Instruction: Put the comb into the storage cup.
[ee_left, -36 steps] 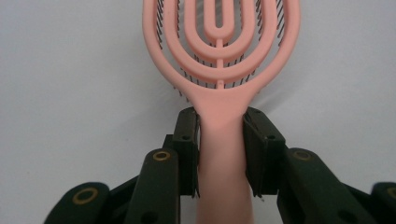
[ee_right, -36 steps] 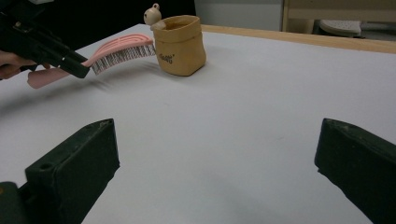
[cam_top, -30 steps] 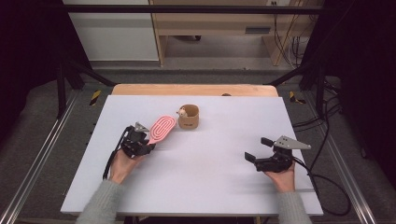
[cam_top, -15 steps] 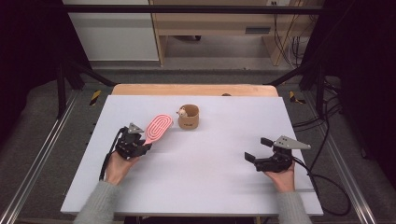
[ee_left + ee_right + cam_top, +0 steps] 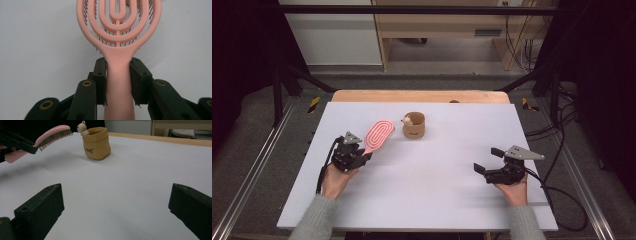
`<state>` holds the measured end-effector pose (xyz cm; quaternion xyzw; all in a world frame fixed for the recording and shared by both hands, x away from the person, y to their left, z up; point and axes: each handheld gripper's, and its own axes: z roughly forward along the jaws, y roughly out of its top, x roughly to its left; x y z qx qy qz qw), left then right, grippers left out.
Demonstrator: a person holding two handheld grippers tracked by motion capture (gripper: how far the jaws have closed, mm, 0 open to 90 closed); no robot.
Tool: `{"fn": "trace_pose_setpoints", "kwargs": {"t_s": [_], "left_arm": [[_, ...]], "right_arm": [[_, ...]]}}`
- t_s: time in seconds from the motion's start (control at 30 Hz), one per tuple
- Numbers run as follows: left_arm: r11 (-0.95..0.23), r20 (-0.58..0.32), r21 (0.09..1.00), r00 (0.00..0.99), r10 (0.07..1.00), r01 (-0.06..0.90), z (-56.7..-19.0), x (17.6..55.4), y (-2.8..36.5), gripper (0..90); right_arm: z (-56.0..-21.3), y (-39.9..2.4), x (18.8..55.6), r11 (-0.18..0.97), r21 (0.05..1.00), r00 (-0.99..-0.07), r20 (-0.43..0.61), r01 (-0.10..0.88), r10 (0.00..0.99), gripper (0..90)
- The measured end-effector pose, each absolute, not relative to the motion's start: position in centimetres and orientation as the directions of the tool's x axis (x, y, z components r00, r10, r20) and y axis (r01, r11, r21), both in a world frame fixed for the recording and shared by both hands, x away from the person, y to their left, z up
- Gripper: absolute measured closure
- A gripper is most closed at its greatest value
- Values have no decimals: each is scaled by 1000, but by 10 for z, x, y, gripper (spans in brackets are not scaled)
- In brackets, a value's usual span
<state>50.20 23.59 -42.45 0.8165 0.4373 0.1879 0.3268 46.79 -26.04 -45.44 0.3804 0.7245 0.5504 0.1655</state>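
Since the earlier frame, the left hand-held gripper (image 5: pixel 363 153) has carried the pink hairbrush (image 5: pixel 378 134) slightly back from the tan pouch (image 5: pixel 414 125). Clamped only on its handle above the counter (image 5: pixel 437 200), the brush could pivot or clip the pouch; the right hand-held gripper (image 5: pixel 488 160) rests wide open and empty.

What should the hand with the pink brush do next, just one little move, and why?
Probably carry the pink brush a little further toward the tan pouch. The left gripper is already clamped on the handle, with the brush lifted off the table, bristles down. The pouch stands open just beyond the brush head. The right gripper rests open and apart.
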Motion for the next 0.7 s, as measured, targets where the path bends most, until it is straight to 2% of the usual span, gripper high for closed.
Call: {"fn": "trace_pose_setpoints", "kwargs": {"t_s": [0.7], "left_arm": [[-392,26,742,562,827,544,-413,493,230,686]], "right_arm": [[-452,-258,467,94,918,-653,198,384,731,4]]}}
